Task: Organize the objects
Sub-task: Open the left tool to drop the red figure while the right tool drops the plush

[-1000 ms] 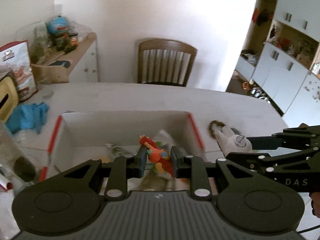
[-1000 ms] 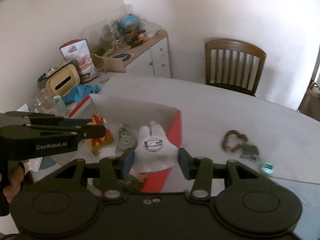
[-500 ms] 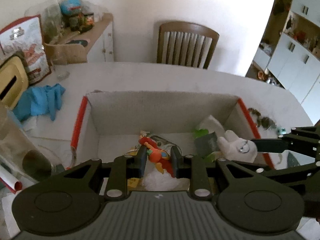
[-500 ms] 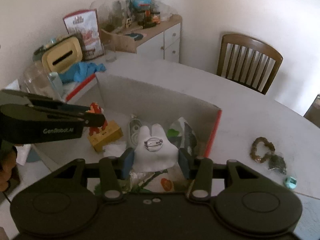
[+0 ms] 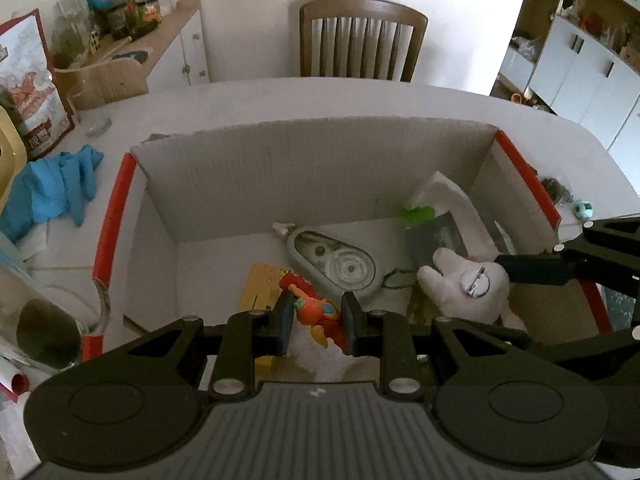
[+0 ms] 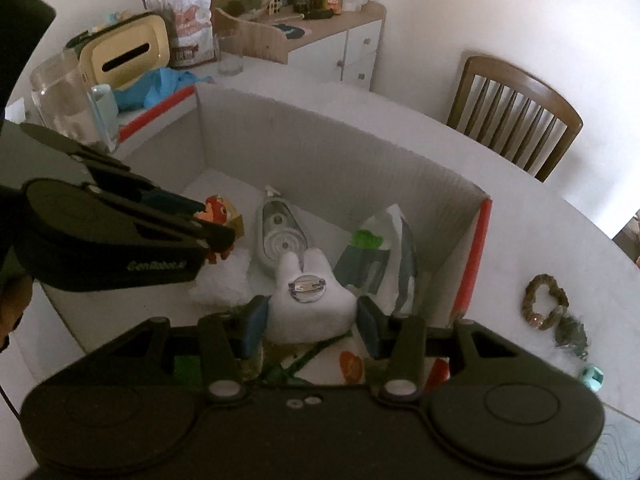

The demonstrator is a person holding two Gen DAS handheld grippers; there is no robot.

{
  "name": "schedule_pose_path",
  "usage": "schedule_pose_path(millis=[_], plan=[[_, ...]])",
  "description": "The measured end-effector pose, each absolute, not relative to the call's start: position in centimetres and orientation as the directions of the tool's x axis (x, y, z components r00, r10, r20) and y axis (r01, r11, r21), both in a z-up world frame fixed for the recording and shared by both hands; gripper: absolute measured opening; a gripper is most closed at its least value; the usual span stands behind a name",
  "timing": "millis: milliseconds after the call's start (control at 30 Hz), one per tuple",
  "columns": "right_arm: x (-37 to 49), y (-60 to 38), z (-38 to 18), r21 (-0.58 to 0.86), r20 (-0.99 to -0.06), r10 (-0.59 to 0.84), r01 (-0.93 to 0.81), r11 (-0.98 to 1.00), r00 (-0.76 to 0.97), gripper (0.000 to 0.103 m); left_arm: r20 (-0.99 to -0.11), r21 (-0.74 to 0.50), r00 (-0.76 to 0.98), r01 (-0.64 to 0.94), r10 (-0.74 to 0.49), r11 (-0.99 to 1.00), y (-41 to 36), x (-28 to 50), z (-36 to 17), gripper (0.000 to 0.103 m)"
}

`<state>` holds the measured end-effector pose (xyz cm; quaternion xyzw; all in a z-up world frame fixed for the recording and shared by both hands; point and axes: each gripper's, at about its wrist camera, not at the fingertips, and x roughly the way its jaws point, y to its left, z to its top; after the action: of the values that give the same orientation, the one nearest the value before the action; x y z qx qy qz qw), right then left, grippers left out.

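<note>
Left tool (image 5: 314,322) clamps a red toy (image 5: 316,312), right tool (image 6: 310,322) clamps a white plush (image 6: 310,304); both held inside the box (image 5: 320,160) on the bench (image 6: 540,220), above a tape roller (image 5: 340,264) & bag (image 6: 384,252).

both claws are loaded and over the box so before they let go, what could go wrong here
The two claws are close together above the box; the left claw and right claw might bump inside it.

The orange toy figure hangs over the tape dispenser and yellow card, so dropped there it may land on them rather than on the floor.

The white plush badge hangs over a leaning plastic bag, which it could land on or knock over.
</note>
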<state>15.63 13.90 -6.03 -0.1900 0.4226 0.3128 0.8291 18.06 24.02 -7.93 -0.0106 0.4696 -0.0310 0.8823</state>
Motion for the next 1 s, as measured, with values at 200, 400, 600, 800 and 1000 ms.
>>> schedule_pose_path(millis=[200,400,600,800,1000], plan=[[15.9,13.8,-6.4,-0.043,-0.824,0.355,-0.675,0.736,0.44,0.049,-0.855,-0.067,0.513,0.038,-0.077,0.997,24.3,18.6,-8.7,0.025],[15.8,13.7,-6.6,-0.043,-0.829,0.355,-0.682,0.73,0.432,0.051,-0.863,-0.086,0.498,0.031,-0.09,0.996,24.5,19.0,-8.8,0.025],[15.8,12.6,-5.8,0.005,-0.812,0.393,-0.668,0.744,0.432,0.057,-0.867,-0.102,0.488,0.015,-0.096,0.995,24.8,19.0,-8.8,0.034],[15.7,11.5,-4.8,0.038,-0.794,0.423,-0.659,0.751,0.437,0.06,-0.858,-0.097,0.505,0.017,-0.092,0.995,24.5,18.3,-8.4,0.054],[15.5,10.1,-3.7,0.071,-0.775,0.448,-0.644,0.762,0.445,0.061,-0.845,-0.099,0.526,0.016,-0.092,0.995,24.2,17.5,-7.4,0.057]])
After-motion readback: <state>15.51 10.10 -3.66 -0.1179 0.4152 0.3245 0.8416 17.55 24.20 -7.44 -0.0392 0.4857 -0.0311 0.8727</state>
